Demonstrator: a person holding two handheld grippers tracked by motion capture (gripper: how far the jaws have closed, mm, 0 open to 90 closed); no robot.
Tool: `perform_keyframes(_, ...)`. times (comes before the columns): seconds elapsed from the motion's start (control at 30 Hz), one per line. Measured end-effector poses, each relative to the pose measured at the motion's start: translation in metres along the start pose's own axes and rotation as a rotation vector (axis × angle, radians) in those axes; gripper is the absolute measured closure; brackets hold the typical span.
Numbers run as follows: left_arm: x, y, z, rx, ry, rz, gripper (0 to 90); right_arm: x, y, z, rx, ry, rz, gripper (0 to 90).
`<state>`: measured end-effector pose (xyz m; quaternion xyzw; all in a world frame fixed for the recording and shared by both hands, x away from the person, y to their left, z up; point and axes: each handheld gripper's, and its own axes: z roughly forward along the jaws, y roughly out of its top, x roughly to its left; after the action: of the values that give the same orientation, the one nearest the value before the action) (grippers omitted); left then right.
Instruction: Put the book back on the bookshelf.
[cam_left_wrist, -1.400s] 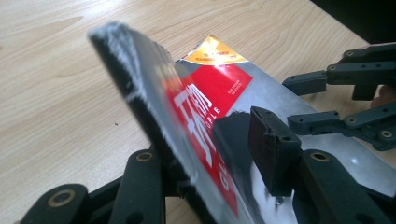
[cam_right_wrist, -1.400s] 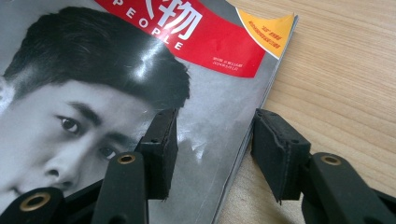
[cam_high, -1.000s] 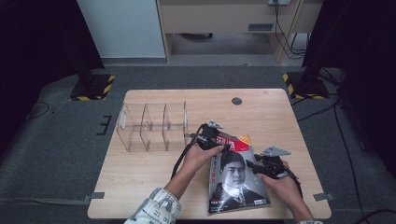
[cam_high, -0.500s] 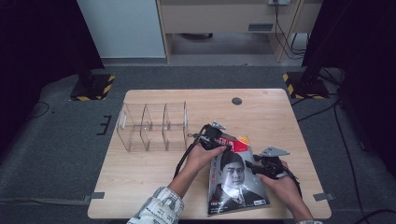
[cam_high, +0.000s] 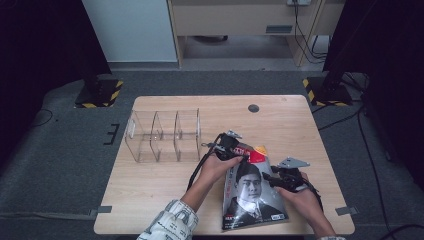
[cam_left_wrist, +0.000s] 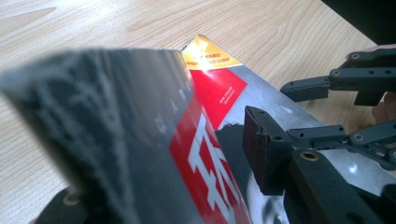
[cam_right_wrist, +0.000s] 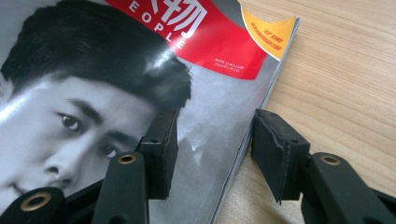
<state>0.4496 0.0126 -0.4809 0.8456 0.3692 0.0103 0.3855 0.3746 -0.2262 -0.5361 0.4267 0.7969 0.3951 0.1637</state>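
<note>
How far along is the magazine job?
Done: little; the magazine lies on the table, and the clear divider rack holds nothing. In hand: the left gripper, jaws just closing, straddles its top edge; the right gripper straddles its side edge, pads apart. Left: likely lifting it and slotting it into the rack.

Both forearms come in over the near edge of the tabletop (cam_high: 150, 200), toward its right half. The left hand (cam_high: 216, 167), in a patterned sleeve (cam_high: 170, 225), angles toward the far right, its left gripper (cam_high: 239, 151) pointing rightward; its jaws have just been closing. The right hand (cam_high: 302, 197) sits near the right edge, its right gripper (cam_high: 267, 177) pointing leftward, fingers (cam_right_wrist: 161, 149) held apart.
</note>
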Motion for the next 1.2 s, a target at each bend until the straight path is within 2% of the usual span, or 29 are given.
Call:
perform_keyframes(0.3,0.002,0.001,-0.006,0.009,0.005,-0.021,76.0,0.000,0.000,0.000,0.003,0.001,-0.006,50.4)
perform_keyframes(0.4,0.003,0.000,-0.007,-0.004,0.016,-0.043,78.7,0.000,0.000,0.000,0.002,0.000,-0.005,48.9)
perform_keyframes(0.6,0.001,0.000,-0.008,-0.022,0.016,-0.043,80.7,-0.005,-0.001,-0.005,0.007,0.001,0.003,45.4)
perform_keyframes(0.67,0.000,0.001,-0.009,-0.024,0.011,-0.035,80.9,-0.012,-0.001,-0.010,-0.013,-0.017,0.032,44.7)
perform_keyframes(0.77,0.000,0.001,-0.010,-0.027,0.009,-0.036,81.1,-0.016,-0.001,-0.013,-0.028,-0.032,0.048,43.8)
perform_keyframes(0.83,-0.001,0.001,-0.012,-0.028,0.007,-0.031,81.2,-0.022,-0.001,-0.017,-0.038,-0.069,0.068,42.4)
perform_keyframes(1.07,-0.003,0.002,-0.014,-0.034,0.005,-0.025,81.6,-0.032,-0.003,-0.021,-0.038,-0.133,0.091,40.5)
perform_keyframes(1.2,-0.004,0.003,-0.015,-0.036,0.004,-0.021,81.9,-0.035,-0.006,-0.020,-0.017,-0.166,0.104,38.8)
